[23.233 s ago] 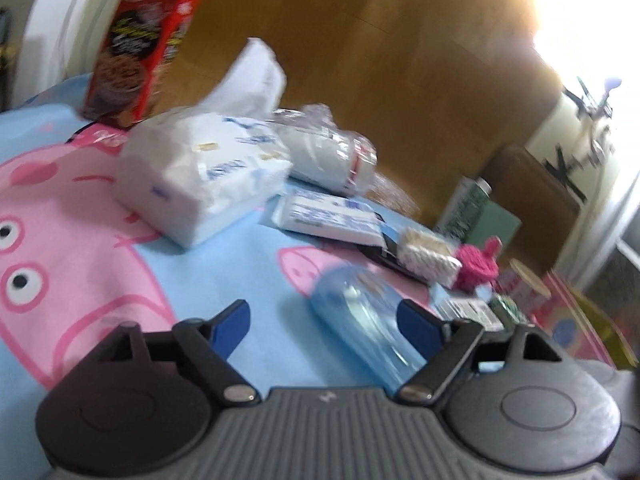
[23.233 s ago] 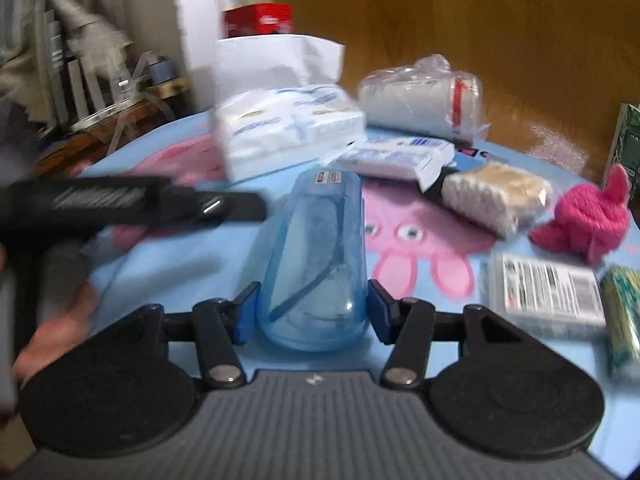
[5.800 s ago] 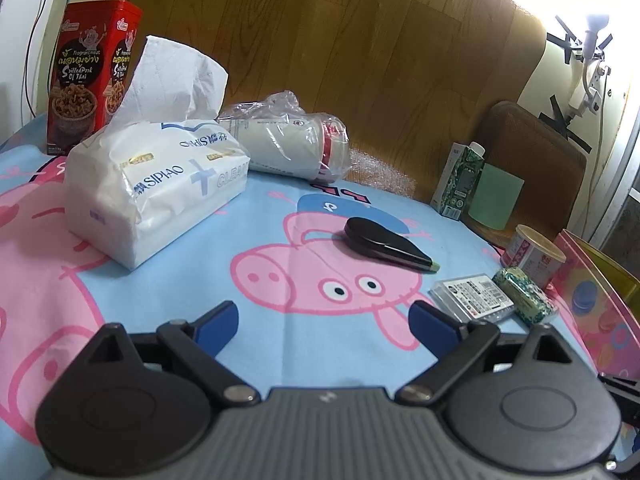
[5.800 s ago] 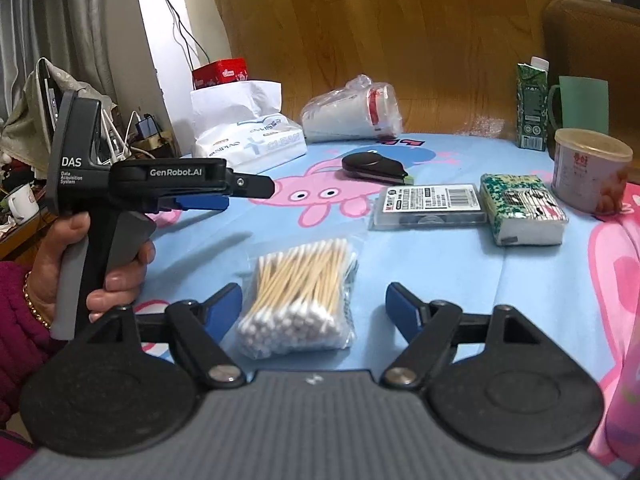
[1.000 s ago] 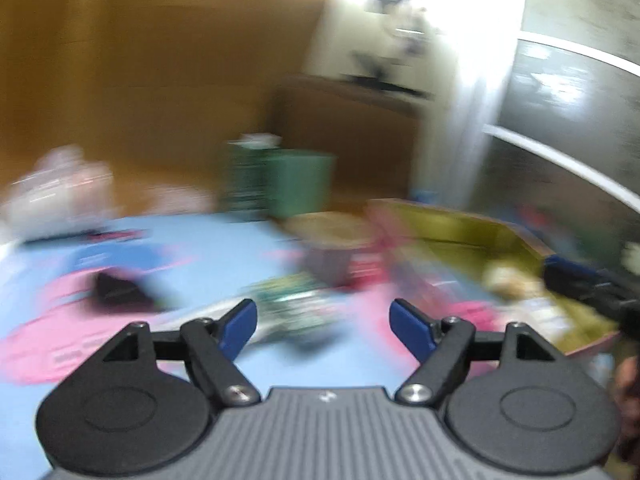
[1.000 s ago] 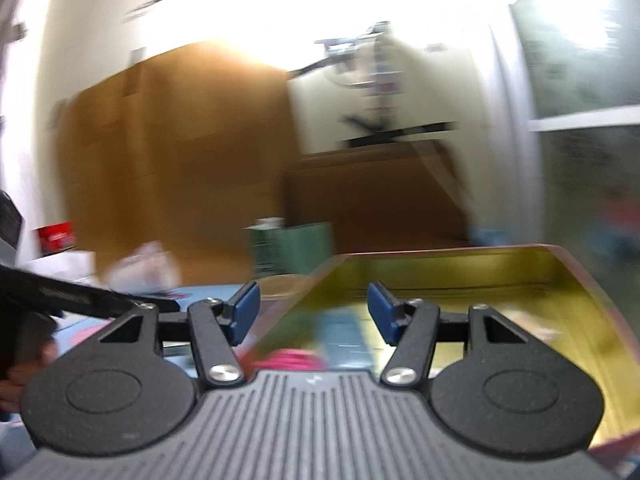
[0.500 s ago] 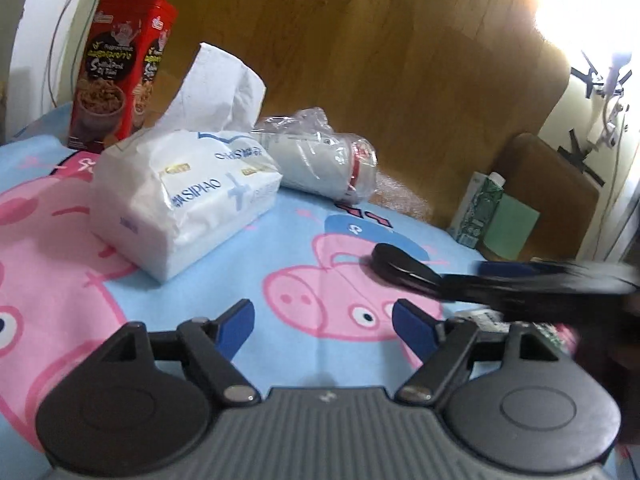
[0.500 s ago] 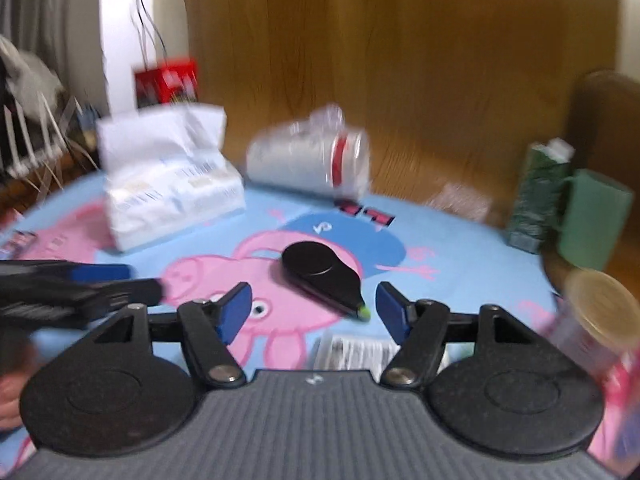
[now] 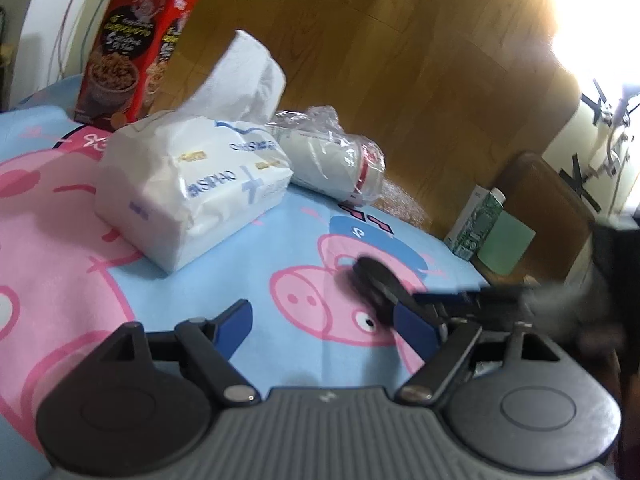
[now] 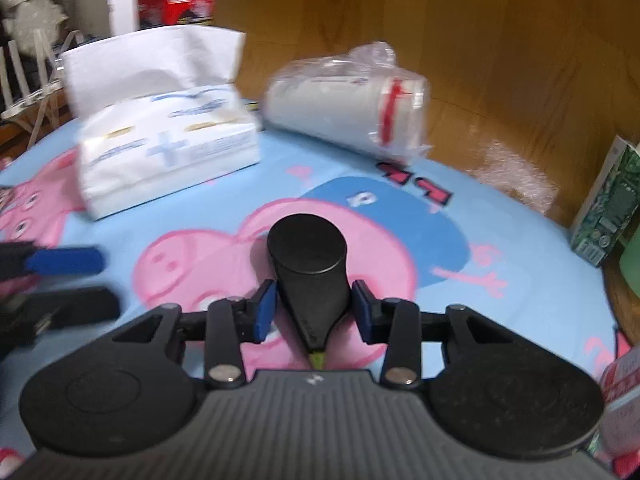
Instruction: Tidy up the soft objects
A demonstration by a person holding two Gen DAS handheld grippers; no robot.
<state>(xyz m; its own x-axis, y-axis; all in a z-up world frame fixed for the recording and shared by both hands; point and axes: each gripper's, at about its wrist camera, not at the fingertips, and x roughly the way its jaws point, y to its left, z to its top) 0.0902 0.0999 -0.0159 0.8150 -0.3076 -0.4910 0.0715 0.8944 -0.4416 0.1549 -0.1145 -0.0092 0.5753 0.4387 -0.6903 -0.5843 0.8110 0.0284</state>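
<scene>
A black teardrop-shaped case [image 10: 310,268] lies on the blue Peppa Pig tablecloth [image 10: 224,204]. My right gripper [image 10: 314,308] sits around its narrow end, blue pads [image 10: 265,309] close to both sides, a thin gap showing. In the left wrist view the case [image 9: 374,284] lies ahead on the right, with my right gripper [image 9: 448,302] reaching it from the right, blurred. My left gripper [image 9: 324,320] is open and empty above the cloth. A white tissue pack [image 9: 192,184] lies at the left, also in the right wrist view [image 10: 168,148].
A bagged stack of paper cups [image 10: 348,100] lies behind the case. A red snack box [image 9: 136,44] stands at the far left. A green carton [image 10: 606,208] stands at the right edge by a brown chair [image 9: 548,216]. A wooden wall is behind.
My right gripper has moved forward onto the black case and its jaws have narrowed around it. My left gripper has shifted slightly and stays open.
</scene>
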